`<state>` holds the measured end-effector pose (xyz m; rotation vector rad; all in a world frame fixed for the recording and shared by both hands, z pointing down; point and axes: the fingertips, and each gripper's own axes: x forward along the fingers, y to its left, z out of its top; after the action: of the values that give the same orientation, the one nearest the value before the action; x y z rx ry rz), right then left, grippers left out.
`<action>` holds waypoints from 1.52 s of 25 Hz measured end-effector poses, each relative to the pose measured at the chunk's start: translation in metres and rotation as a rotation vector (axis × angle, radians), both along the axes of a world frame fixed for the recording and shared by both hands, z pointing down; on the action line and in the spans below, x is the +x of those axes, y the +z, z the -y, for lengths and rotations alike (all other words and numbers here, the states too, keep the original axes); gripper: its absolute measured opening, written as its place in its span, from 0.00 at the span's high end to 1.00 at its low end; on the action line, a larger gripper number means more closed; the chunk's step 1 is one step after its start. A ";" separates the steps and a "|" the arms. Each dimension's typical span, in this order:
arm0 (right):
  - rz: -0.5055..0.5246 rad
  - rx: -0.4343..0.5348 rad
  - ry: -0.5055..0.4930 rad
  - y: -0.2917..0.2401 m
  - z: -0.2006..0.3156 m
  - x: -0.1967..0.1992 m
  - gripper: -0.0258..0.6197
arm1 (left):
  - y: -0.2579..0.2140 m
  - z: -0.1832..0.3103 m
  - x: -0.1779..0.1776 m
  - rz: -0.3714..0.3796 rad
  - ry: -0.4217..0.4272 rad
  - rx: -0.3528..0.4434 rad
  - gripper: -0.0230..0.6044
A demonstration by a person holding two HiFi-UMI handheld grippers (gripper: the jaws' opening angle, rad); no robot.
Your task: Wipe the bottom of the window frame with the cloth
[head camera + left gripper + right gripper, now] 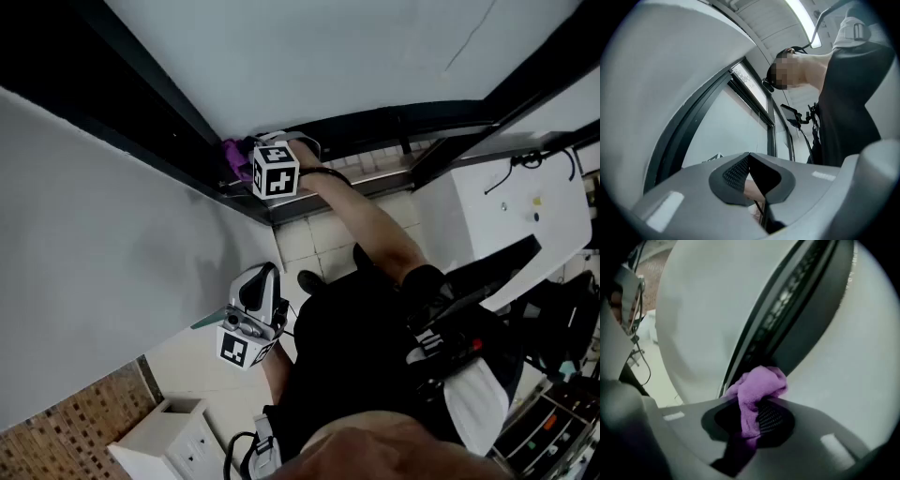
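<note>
the right gripper (751,420) has its jaws clamped on a crumpled purple fleece cloth (758,389). the cloth's bunched end sticks out past the tips and lies against the dark metal window frame (787,310), close to where the frame meets the pale grey wall (84,234). the left gripper (750,177) hangs low beside that wall, well apart from the frame. its jaws are together with nothing between them, above the pale tiled floor (309,234).
</note>
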<state>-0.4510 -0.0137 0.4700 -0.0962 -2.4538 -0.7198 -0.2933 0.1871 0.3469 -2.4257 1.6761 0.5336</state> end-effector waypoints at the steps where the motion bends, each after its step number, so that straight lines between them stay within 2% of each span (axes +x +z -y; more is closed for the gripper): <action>1: -0.003 0.031 -0.005 0.012 0.003 -0.010 0.86 | 0.002 0.003 0.005 -0.004 -0.001 -0.007 0.96; 4: -0.046 0.132 -0.034 0.045 0.003 -0.025 0.86 | 0.003 0.013 0.020 -0.009 -0.004 -0.017 0.96; 6: -0.103 0.140 0.013 0.055 0.013 -0.004 0.86 | -0.002 0.018 0.026 0.001 -0.003 -0.018 0.96; 10: -0.234 0.042 0.388 0.055 0.097 0.100 0.86 | -0.005 0.027 0.021 0.014 0.009 -0.022 0.96; 11: -0.267 0.066 0.424 0.052 0.106 0.113 0.86 | -0.004 0.030 0.020 0.008 0.013 -0.026 0.96; 12: -0.283 0.115 0.399 0.051 0.102 0.112 0.85 | -0.002 0.032 0.021 0.003 0.017 -0.031 0.96; 14: -0.245 0.184 0.245 0.051 0.077 0.083 0.85 | -0.001 0.039 0.027 -0.002 0.032 -0.036 0.96; 15: -0.227 0.193 0.198 0.054 0.072 0.076 0.86 | -0.002 0.044 0.032 0.000 0.045 -0.034 0.96; 16: -0.236 0.197 0.203 0.057 0.079 0.083 0.86 | -0.003 0.048 0.037 0.006 0.059 -0.031 0.96; 17: -0.276 0.204 0.251 0.061 0.095 0.103 0.86 | -0.005 0.052 0.042 0.013 0.071 -0.027 0.96; 20: -0.509 0.300 0.459 0.068 0.158 0.190 0.86 | -0.004 0.058 0.047 0.019 0.083 -0.025 0.96; 21: -0.578 0.343 0.489 0.068 0.171 0.210 0.85 | -0.002 0.059 0.047 0.013 0.083 -0.027 0.96; 22: -0.624 0.390 0.485 0.068 0.178 0.220 0.85 | 0.000 0.060 0.047 0.004 0.082 -0.029 0.96; 25: -0.687 0.551 0.384 0.070 0.178 0.222 0.85 | 0.003 0.062 0.050 -0.021 0.084 -0.021 0.96; 28: -0.731 0.521 0.320 0.065 0.165 0.236 0.86 | 0.003 0.061 0.050 -0.023 0.086 -0.003 0.96; 31: -0.757 0.652 0.373 0.046 0.188 0.246 0.85 | 0.005 0.059 0.048 -0.042 0.083 0.009 0.96; 32: -0.787 0.657 0.362 0.048 0.189 0.250 0.88 | 0.005 0.057 0.049 -0.044 0.082 0.010 0.96; 34: -0.849 0.594 0.311 0.051 0.176 0.257 0.87 | 0.004 0.054 0.049 -0.045 0.083 0.014 0.96; 37: -0.812 0.593 0.271 0.046 0.181 0.263 0.85 | 0.004 0.053 0.053 -0.058 0.073 0.025 0.96; 38: -0.806 0.549 0.239 0.049 0.180 0.269 0.86 | 0.003 0.052 0.054 -0.059 0.072 0.026 0.96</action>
<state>-0.1821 -0.1935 0.5191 0.1025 -1.4273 -0.9808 -0.2390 0.1346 0.3503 -2.4830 1.5989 0.6391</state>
